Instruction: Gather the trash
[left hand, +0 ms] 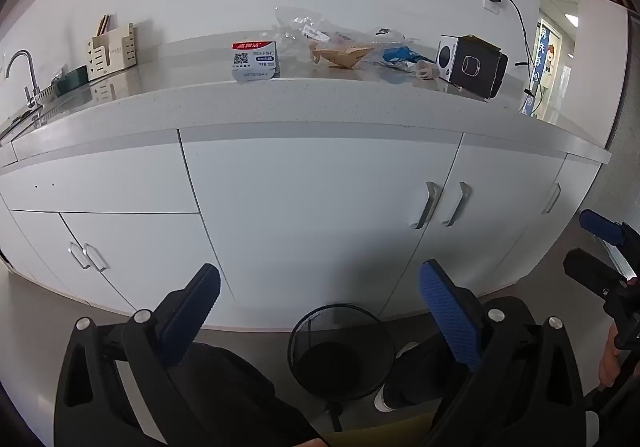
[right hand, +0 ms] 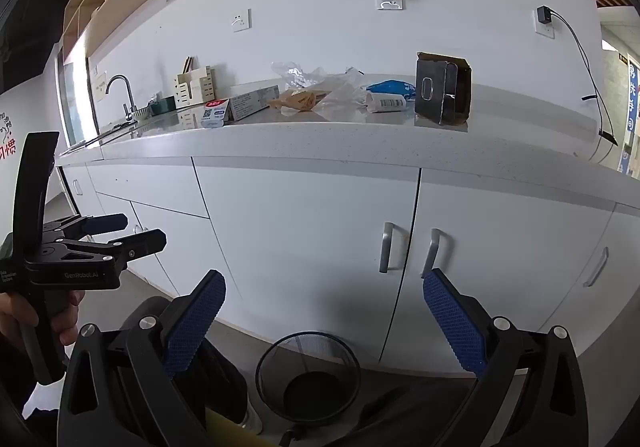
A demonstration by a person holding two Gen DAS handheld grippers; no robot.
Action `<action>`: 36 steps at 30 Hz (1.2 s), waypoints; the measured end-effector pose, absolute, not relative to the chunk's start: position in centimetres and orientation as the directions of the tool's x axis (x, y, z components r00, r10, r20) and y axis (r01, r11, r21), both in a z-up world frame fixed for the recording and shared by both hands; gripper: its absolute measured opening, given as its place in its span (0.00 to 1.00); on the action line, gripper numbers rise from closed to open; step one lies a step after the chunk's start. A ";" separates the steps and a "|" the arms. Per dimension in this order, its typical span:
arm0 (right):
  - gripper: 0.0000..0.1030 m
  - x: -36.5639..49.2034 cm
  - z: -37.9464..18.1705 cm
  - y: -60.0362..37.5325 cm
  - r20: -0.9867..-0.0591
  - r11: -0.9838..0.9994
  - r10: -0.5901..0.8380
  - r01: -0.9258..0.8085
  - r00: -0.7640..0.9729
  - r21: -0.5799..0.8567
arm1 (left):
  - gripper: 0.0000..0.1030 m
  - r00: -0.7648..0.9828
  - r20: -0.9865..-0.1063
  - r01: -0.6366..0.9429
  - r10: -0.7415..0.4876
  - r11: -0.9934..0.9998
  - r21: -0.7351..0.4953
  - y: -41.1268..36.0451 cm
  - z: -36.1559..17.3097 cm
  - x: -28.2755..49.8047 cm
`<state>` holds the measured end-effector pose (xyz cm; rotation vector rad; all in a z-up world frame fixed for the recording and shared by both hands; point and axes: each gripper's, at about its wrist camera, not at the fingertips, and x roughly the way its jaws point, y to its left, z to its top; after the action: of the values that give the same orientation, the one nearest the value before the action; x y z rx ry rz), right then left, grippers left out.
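Note:
Trash lies on the grey counter (left hand: 304, 99): a red-and-white box (left hand: 255, 60), clear plastic wrap (left hand: 298, 25), a brown paper bag (left hand: 342, 54), a blue wrapper (left hand: 400, 54) and an open black carton (left hand: 474, 65). In the right wrist view I see the box (right hand: 216, 113), paper bag (right hand: 298, 99), a white tube (right hand: 386, 102) and the carton (right hand: 442, 91). A black mesh bin (left hand: 340, 351) (right hand: 308, 375) stands on the floor below. My left gripper (left hand: 320, 311) (right hand: 140, 231) and right gripper (right hand: 324, 319) (left hand: 580, 243) are open and empty, low before the cabinets.
A sink with faucet (left hand: 24, 75), a green dish (left hand: 74, 79) and a beige rack (left hand: 112, 51) sit at the counter's left. Chargers with cables (left hand: 520, 31) hang from wall sockets. White cabinet doors (left hand: 320, 215) face me. A doorway (left hand: 560, 59) opens at the right.

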<state>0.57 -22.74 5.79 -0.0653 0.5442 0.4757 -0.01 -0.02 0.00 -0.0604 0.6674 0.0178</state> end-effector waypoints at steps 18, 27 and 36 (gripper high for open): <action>0.97 0.4 5.9 -22.7 -0.513 0.889 0.422 -0.451 0.748 0.073 | 0.96 0.789 -0.615 -0.031 0.002 0.999 -0.037 -0.5 0.0 -0.2; 0.97 0.4 5.8 -22.8 -0.513 0.889 0.422 -0.451 0.748 0.075 | 0.96 0.792 -0.611 -0.028 0.007 0.999 -0.024 -0.6 0.0 -0.3; 0.97 0.5 5.8 -22.8 -0.513 0.889 0.423 -0.451 0.747 0.075 | 0.96 0.788 -0.615 -0.027 0.000 0.999 -0.034 -0.5 -0.1 -0.4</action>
<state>0.47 -22.84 5.83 -0.0548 0.5477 0.4782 -0.37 -0.47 -0.10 -0.0421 0.6628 0.0145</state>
